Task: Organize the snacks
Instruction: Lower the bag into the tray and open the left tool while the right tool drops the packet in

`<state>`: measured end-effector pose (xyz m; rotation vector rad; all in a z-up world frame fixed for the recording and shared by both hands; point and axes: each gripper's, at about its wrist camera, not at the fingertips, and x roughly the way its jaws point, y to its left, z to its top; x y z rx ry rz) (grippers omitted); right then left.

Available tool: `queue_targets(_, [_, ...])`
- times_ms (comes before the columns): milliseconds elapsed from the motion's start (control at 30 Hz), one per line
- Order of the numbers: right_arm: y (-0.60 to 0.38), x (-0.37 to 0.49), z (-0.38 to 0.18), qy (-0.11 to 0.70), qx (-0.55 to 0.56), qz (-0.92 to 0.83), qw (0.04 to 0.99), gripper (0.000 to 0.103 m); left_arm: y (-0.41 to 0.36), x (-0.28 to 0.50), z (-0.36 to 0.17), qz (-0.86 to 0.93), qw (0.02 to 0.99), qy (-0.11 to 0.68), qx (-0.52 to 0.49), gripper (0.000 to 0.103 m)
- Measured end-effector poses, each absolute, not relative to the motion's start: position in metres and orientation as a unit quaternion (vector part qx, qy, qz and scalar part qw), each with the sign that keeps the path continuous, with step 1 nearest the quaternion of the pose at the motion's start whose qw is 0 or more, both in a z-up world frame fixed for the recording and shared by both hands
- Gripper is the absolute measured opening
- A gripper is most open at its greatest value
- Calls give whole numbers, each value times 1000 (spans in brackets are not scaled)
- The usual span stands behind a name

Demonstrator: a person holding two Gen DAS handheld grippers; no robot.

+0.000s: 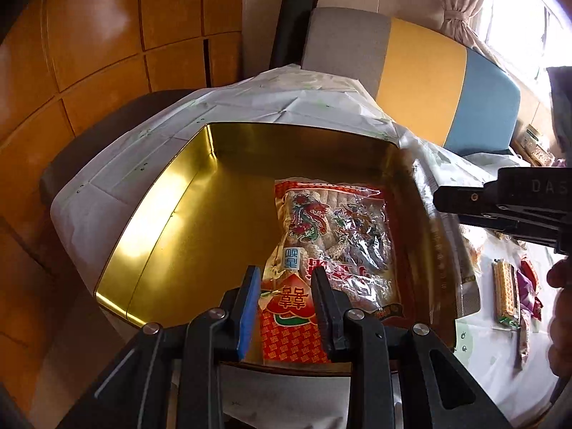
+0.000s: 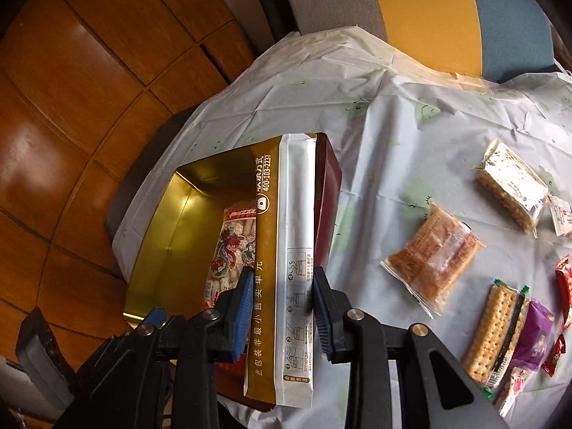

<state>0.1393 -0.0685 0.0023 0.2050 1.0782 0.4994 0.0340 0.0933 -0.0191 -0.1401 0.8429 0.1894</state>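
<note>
A gold tin box [image 1: 171, 214] stands open on the table; it also shows in the right wrist view [image 2: 168, 228]. A red dragon-print snack bag [image 1: 332, 250] lies inside it at the right side. My left gripper [image 1: 286, 307] is open just above the bag's near end and holds nothing. My right gripper [image 2: 279, 307] is shut on a gold and white pouch [image 2: 286, 250] and holds it on edge over the tin's right wall. In the left wrist view the pouch [image 1: 450, 250] is blurred beside that wall, with the right gripper's body [image 1: 507, 207] above it.
Loose snacks lie on the white tablecloth [image 2: 411, 125] right of the tin: a toast-like packet [image 2: 432, 257], a nut bar [image 2: 511, 186], a cracker pack [image 2: 493, 332], a purple packet [image 2: 532, 336] and small red candies [image 2: 563, 286]. Chairs stand behind the table.
</note>
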Motion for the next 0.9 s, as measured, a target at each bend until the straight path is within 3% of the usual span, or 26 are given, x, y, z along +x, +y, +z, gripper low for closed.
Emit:
queue_targets(233, [-64, 141, -9, 509, 78, 224, 827, 39, 97, 35, -21, 97, 907, 405, -66, 30])
queue_targets(367, [-73, 132, -9, 504, 66, 215, 834, 39, 97, 34, -22, 100, 908, 402, -62, 39])
queue_targets(900, [-149, 99, -2, 473, 18, 140, 870, 40, 65, 29, -10, 67, 918, 390, -22, 40])
